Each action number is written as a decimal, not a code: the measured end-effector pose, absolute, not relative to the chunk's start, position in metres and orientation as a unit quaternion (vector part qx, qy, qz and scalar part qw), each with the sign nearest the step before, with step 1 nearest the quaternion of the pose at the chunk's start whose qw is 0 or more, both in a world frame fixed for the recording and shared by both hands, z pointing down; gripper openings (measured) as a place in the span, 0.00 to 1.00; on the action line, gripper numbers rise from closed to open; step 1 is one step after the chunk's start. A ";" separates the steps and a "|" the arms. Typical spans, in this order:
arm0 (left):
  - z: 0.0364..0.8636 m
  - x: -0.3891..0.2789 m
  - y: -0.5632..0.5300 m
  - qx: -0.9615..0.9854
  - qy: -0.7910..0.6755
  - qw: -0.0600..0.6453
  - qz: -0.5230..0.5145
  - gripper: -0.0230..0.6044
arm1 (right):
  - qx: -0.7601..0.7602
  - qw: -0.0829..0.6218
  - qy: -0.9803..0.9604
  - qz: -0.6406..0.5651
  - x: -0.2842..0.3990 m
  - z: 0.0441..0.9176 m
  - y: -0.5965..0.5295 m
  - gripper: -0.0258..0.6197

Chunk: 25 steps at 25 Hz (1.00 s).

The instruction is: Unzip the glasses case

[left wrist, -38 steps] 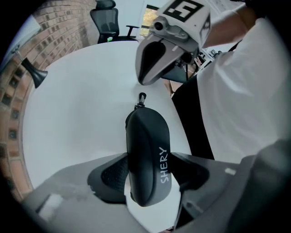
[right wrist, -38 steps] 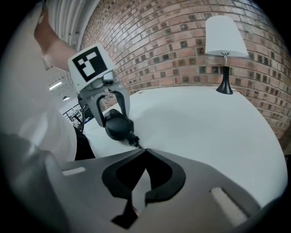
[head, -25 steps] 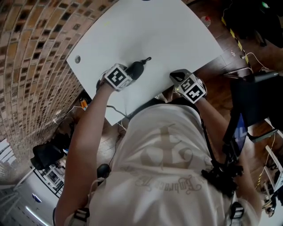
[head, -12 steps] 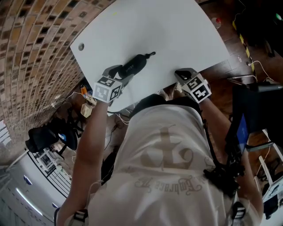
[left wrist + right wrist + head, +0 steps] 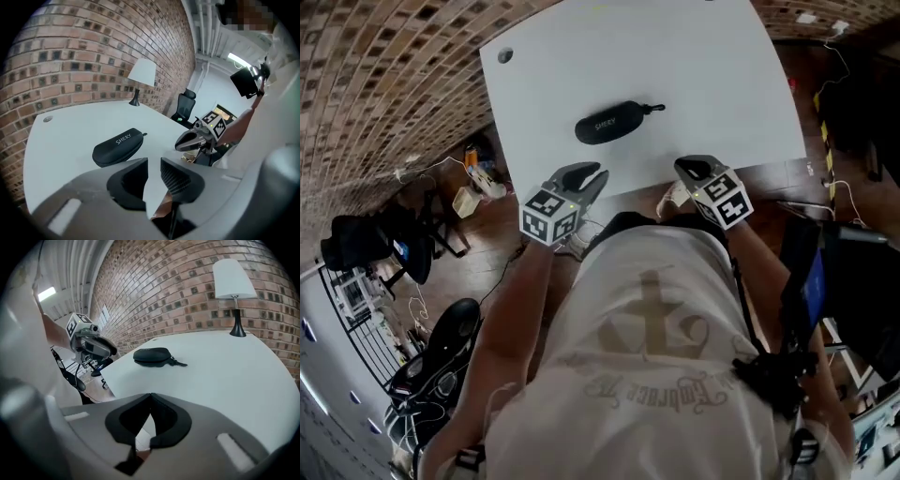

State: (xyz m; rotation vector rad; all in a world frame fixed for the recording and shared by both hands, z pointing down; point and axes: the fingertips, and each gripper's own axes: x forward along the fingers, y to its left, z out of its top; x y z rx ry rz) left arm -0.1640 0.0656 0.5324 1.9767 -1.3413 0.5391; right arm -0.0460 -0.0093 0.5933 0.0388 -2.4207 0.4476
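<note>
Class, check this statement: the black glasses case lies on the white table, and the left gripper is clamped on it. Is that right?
Not quite. The glasses case does lie on the white table, but the left gripper is not clamped on it. The left gripper view shows it well apart from the case. Its jaws have just been closing, with nothing between them.

The black oval glasses case [image 5: 609,124] has a matt, finely textured shell — cloth-like, with pale print on top. Under it the white table [image 5: 712,66] is smooth, with a dull sheen. At nine o'clock of the table, the red-brown brick wall [image 5: 384,84] looks rough. The right gripper [image 5: 150,397] is matt grey plastic — its black pads [image 5: 171,420] look rubbery.
</note>
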 end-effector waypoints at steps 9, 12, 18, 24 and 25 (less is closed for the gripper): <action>0.532 -0.161 0.153 0.728 -0.595 0.318 0.119 0.05 | -0.013 0.310 -0.936 0.166 -0.052 0.558 0.053 0.05; 0.528 -0.151 0.183 0.716 -0.620 0.307 0.091 0.05 | -0.029 0.298 -0.939 0.172 -0.042 0.542 0.089 0.05; 0.517 -0.119 0.218 0.712 -0.642 0.279 0.053 0.05 | -0.048 0.279 -0.941 0.186 -0.018 0.524 0.137 0.05; 0.503 -0.109 0.245 0.713 -0.651 0.259 0.032 0.04 | -0.050 0.247 -0.950 0.187 -0.015 0.497 0.166 0.05; 0.501 -0.109 0.249 0.711 -0.654 0.256 0.029 0.05 | -0.050 0.242 -0.951 0.188 -0.015 0.493 0.170 0.05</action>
